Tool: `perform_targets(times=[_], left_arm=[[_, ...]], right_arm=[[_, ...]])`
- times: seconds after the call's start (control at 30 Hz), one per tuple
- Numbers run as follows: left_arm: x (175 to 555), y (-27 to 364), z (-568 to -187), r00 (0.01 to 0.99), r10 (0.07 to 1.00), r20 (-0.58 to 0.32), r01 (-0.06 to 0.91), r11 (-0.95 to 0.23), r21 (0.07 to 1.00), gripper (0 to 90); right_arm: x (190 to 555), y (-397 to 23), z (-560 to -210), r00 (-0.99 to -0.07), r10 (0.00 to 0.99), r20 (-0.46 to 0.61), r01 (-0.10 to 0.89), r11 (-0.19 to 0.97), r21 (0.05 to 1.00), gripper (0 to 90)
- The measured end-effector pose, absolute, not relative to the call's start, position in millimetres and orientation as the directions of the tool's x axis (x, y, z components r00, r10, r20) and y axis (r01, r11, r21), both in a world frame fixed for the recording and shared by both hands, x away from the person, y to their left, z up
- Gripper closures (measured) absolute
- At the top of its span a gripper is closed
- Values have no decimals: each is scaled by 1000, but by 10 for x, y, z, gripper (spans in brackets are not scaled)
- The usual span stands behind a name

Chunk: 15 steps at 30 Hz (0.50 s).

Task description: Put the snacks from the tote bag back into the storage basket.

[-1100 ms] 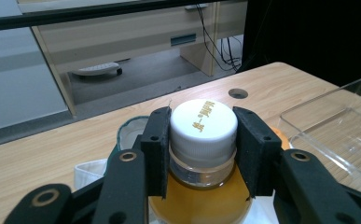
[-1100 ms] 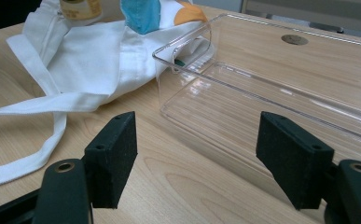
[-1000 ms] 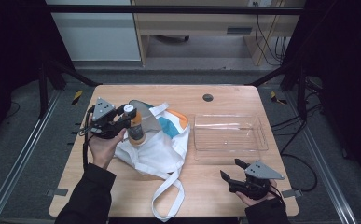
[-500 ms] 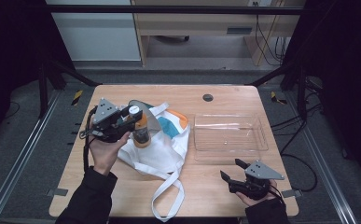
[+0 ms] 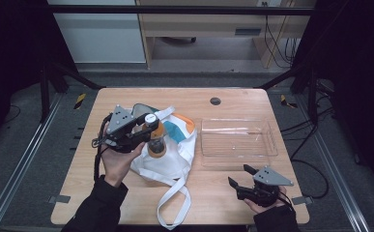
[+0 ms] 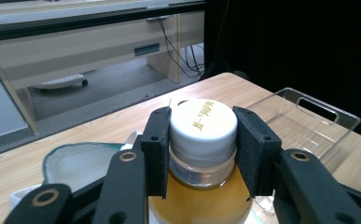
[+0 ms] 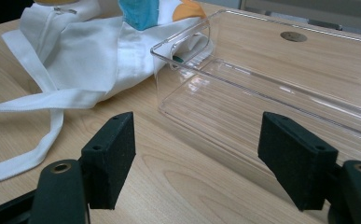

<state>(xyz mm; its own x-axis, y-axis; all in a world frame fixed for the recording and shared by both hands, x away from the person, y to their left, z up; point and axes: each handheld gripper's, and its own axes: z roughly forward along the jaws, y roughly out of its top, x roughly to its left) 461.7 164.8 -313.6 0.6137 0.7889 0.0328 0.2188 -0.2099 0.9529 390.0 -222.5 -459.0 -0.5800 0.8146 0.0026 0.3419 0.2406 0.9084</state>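
The right gripper (image 5: 247, 181) rests near the worktop's (image 5: 223, 198) front edge, jaws spread with nothing between them, facing the clear tray (image 7: 281, 93). The left gripper (image 5: 146, 129) pinches the bottle (image 5: 156, 142) at its neck, above the white bag (image 5: 170, 159). The left gripper view shows gold lettering on the white cap (image 6: 204, 123). Against the earlier frames, the bottle has shifted left and sits a little higher.
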Motion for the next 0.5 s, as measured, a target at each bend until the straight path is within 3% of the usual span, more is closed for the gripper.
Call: perform_targets(times=[0.5], left_arm=[[4647,1388,-3022,648,761,34,199,-212,957,585]], right_arm=[[3904,-2227,-4595,-579,815,-3,340,245,908,271]])
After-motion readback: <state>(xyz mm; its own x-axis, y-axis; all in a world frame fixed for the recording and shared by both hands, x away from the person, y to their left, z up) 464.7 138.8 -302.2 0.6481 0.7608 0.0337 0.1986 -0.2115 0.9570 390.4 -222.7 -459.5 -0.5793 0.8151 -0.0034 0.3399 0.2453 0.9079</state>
